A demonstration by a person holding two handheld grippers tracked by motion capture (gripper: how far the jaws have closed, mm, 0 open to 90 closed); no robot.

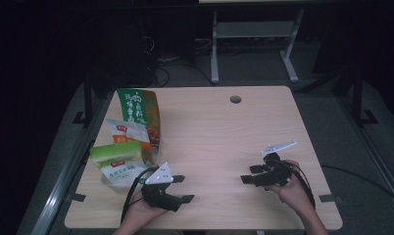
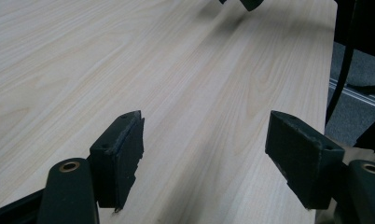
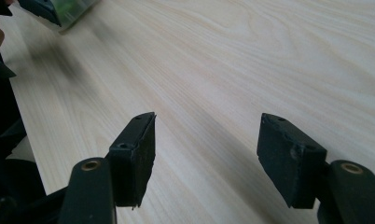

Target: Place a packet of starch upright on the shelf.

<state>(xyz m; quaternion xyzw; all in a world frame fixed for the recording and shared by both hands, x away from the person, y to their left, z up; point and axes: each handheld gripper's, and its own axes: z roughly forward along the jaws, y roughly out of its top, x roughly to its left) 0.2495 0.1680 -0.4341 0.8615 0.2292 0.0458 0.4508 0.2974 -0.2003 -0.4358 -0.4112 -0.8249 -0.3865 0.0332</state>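
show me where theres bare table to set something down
Free: the wide middle and far right of the table, from the snack bags across to the cable hole, and between the left gripper and right gripper. Crowded: the left edge.

Three snack pouches lie clustered at the table's left edge: a tall green-and-orange pouch (image 1: pixel 140 113) farthest back, a white-and-orange pouch (image 1: pixel 128 133) overlapping it, and a light green-and-white pouch (image 1: pixel 117 164) nearest, lying flat, unheld, just beside the left hand.
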